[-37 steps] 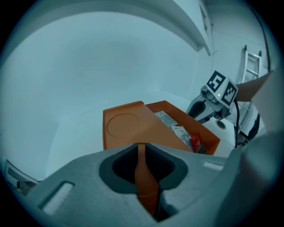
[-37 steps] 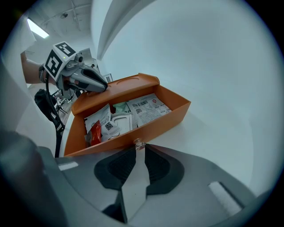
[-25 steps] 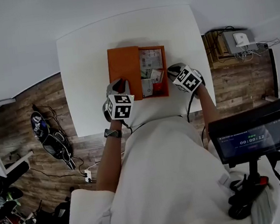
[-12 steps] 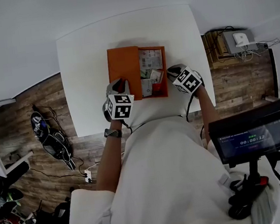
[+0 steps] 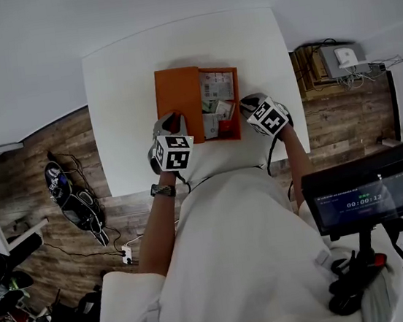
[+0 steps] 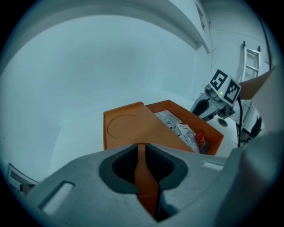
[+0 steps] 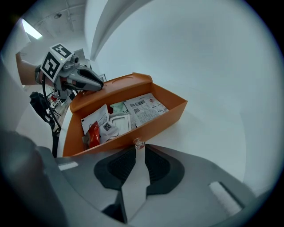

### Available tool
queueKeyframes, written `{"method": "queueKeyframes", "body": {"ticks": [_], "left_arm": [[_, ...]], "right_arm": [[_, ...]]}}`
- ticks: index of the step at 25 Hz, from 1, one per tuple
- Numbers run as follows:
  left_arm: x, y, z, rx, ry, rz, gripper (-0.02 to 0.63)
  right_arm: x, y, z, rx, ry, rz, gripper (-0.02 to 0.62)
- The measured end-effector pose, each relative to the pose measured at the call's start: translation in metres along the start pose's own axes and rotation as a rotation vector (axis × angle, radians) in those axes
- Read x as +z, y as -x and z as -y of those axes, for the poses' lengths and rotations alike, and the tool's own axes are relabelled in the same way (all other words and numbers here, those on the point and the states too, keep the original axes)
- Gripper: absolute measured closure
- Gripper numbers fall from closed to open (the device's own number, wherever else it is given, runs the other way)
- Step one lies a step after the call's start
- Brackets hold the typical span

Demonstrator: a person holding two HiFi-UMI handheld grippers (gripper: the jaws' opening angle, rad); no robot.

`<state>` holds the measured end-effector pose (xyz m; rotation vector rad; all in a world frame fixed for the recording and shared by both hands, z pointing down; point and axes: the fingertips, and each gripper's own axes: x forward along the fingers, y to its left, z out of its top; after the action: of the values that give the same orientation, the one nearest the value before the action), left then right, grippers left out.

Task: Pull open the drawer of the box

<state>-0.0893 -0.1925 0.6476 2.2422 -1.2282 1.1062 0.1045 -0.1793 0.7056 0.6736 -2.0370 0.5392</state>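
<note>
Now the jaws of the left gripper [image 6: 141, 153] clench one wall of the orange box [image 6: 128, 126], so it cannot slide on the tabletop [image 5: 119, 94]. The right gripper [image 7: 139, 148] pinches the little clear knob [image 7: 139, 142] of the drawer [image 7: 155, 122], which sticks out with paper packets [image 7: 142, 106] showing inside.

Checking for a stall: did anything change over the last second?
No visible change. Left claw remains shut on the box, right claw sits at the knob of the drawer, which stays pulled open.
</note>
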Motion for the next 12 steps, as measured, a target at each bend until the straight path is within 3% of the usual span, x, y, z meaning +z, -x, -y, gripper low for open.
{"method": "queueKeyframes", "body": {"ticks": [8,12], "left_arm": [[0.002,-0.009,-0.001,0.026,-0.036,0.037,0.549],[0.004,0.032,0.004,0.026,0.007,0.110,0.549]], "right_arm": [[0.001,-0.003,0.010,-0.073,-0.002,-0.024,0.511],[-0.005,0.033,-0.008,-0.131,-0.063,0.004,0.515]]}}
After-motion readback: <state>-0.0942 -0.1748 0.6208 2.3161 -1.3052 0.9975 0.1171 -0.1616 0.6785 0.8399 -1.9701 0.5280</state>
